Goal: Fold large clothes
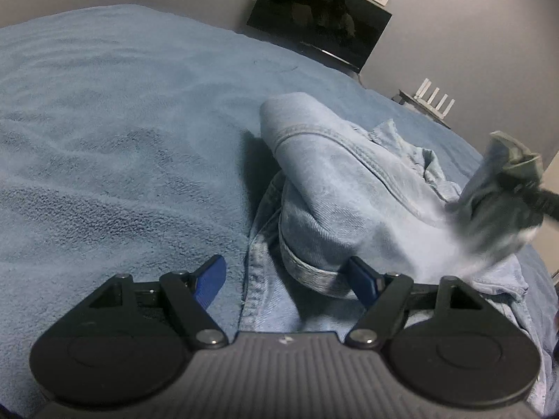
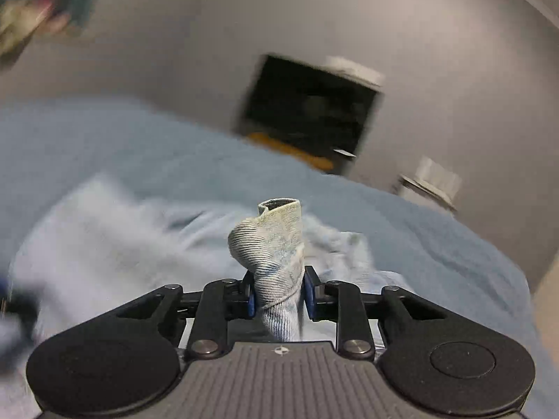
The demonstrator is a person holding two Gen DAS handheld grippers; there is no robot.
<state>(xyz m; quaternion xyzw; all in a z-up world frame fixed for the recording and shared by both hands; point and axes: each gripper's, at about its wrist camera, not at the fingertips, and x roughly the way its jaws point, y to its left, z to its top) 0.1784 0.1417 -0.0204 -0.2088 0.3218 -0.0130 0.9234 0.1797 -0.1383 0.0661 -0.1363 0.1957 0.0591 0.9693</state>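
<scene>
— Why the bunched grip? My right claw [image 2: 278, 295] pinches a twisted fold of the denim garment [image 1: 349, 202], to lift that end.

— And yours? My left claw [image 1: 286, 279] stands spread over the hem. The garment lies near the bed's [image 1: 104, 139] right edge, its long axis running away from me.

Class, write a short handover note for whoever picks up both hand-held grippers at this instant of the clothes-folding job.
Right hand-held gripper: shut on a bunched edge of the denim garment, lifted above the bed.
Left hand-held gripper: open, low over the garment's near hem; pads not pressing cloth.
Garment lies crumpled on the blue blanket, toward its right side in the left wrist view.
Done: one edge gripped and raised.
Left: grasp with the left, spread the garment flat, then probably fold it.
</scene>
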